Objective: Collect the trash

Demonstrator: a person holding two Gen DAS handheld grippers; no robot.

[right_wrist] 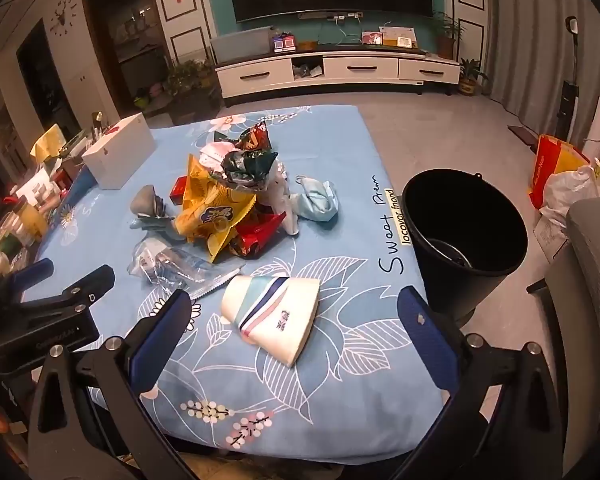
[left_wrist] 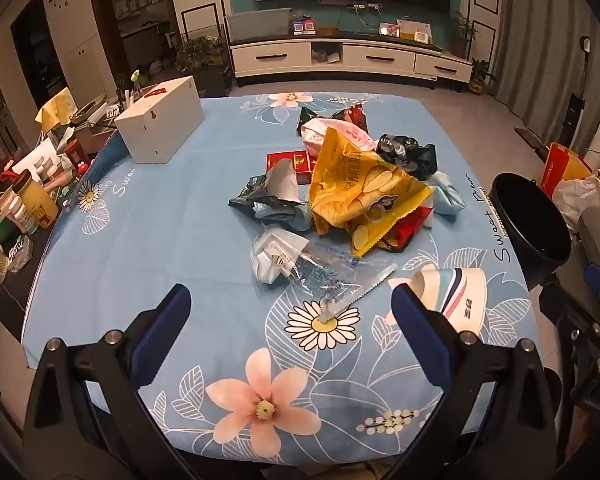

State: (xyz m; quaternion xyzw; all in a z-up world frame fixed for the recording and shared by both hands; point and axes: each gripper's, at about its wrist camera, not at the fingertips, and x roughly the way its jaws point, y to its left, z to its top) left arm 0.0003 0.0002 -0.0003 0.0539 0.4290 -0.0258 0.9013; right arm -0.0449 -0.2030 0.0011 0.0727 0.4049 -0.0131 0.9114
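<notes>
blue floral cloth covers the surface, with a black bucket standing on the floor just off its right edge. best start with the nearest piece: the tipped paper cup lies just ahead of the right claw, roughly centred between its wide-apart, empty jaws. left claw is equally spread and empty, with the clear plastic wrapper just ahead and the yellow snack bag beyond.

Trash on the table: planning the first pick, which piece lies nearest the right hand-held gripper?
The striped paper cup, on its side just ahead of the open right hand-held gripper, apart from the wrapper pile.
</notes>
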